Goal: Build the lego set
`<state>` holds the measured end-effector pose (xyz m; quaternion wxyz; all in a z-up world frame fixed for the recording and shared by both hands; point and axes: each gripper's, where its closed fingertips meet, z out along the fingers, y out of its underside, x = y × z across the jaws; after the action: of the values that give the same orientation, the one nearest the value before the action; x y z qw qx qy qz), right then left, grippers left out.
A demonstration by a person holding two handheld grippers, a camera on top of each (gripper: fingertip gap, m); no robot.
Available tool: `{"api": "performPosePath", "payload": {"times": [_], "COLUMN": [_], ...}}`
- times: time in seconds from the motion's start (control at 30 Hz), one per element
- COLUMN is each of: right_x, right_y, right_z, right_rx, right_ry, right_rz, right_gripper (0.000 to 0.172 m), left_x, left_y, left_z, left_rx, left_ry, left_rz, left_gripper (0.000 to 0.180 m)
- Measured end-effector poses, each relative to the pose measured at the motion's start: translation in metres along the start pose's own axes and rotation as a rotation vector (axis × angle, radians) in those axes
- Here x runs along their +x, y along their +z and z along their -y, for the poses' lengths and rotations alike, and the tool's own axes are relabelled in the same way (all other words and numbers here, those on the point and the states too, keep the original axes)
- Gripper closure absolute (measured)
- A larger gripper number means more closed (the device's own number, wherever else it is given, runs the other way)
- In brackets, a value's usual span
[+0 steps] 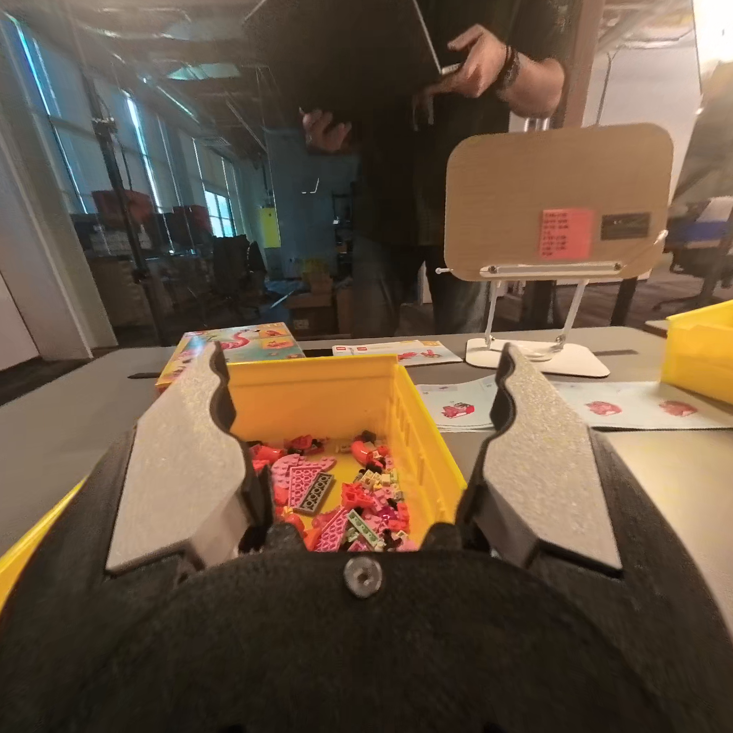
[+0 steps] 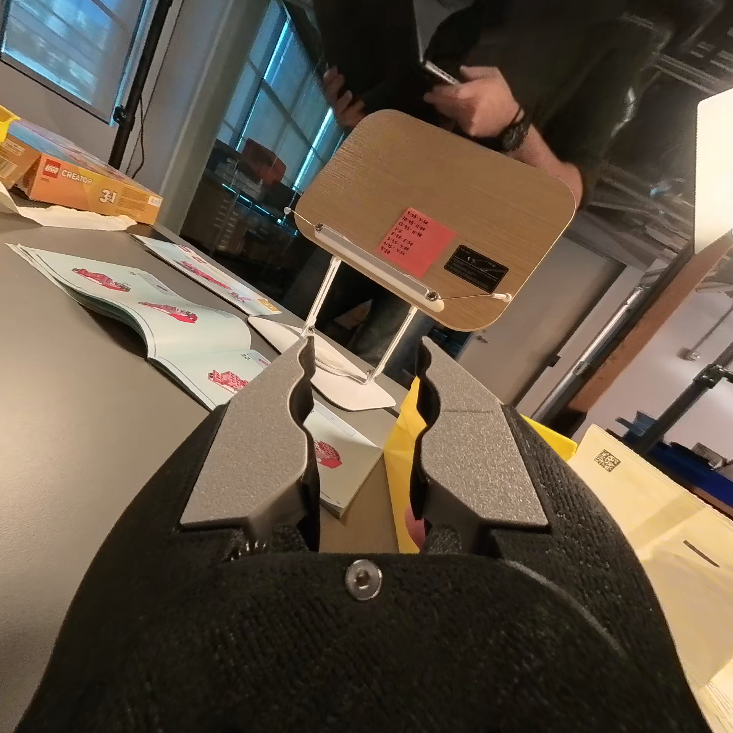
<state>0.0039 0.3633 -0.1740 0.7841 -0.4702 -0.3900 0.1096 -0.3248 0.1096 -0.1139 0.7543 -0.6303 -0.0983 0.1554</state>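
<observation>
Left gripper: I read the fingers as spread wide and holding nothing. They straddle the yellow bin. The left finger sits over the bin's left side, and I cannot tell whether it touches the wall. The right finger stands outside the right wall, with bare table showing between them. The bin is upright on the table, and loose pink, red and grey bricks lie scattered on its floor. Behind the bin lies a flat printed box, with a folded leaflet beside it. An open instruction booklet lies to the right, partly behind the right finger. Right gripper: the fingers are partly apart and there is nothing between the pads, only air. I see the white base of the wooden book stand past the tips. The stand carries a pink sticky note and a black label. The right finger hangs over the edge of another yellow bin, apparently the one at the far right of the left wrist view. Whether they touch is hidden. Pale cream sheets lie to its right. A person stands across the table, one hand on a dark flat device.
</observation>
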Motion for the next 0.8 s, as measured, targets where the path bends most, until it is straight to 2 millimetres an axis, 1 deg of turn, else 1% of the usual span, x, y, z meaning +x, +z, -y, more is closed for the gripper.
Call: {"api": "performPosePath", "payload": {"times": [0.13,0.23,0.3,0.43,0.53,0.6,0.63,0.7,0.8], "right_x": [0.001,0.001,0.001,0.002,0.002,0.001,0.001,0.001,0.001], "right_y": [0.0,0.0,0.0,0.001,0.001,0.001,0.001,0.002,0.002], "right_z": [-0.001,-0.002,-0.002,-0.004,-0.004,-0.006,-0.006,-0.007,-0.008], "right_rx": [-0.006,-0.009,-0.011,-0.019,-0.025,-0.032,-0.036,-0.039,-0.043], "right_ry": [-0.004,-0.004,-0.006,-0.007,-0.013,-0.018,-0.018,-0.015,-0.007], "right_rz": [-0.005,-0.004,-0.006,-0.012,-0.013,-0.009,-0.008,-0.008,-0.009], "right_gripper": [0.122,0.122,0.122,0.122,0.122,0.122,0.122,0.123,0.123], "left_x": [0.006,0.004,0.0,-0.001,-0.004,-0.012,-0.018,-0.028,-0.043], "left_y": [-0.002,-0.006,-0.007,-0.005,-0.006,-0.007,-0.008,-0.008,0.003], "left_z": [-0.002,0.007,0.008,0.001,-0.003,-0.002,-0.001,0.0,0.0], "left_rx": [-0.003,0.073,0.096,0.06,0.021,-0.011,-0.031,-0.099,-0.207], "left_ry": [0.041,0.076,0.09,0.112,0.088,0.044,0.016,-0.04,-0.096], "left_rz": [-0.016,-0.014,-0.006,-0.026,-0.042,-0.055,-0.06,-0.11,-0.206], "left_gripper": [0.046,0.044,0.046,0.05,0.055,0.062,0.069,0.096,0.122]}}
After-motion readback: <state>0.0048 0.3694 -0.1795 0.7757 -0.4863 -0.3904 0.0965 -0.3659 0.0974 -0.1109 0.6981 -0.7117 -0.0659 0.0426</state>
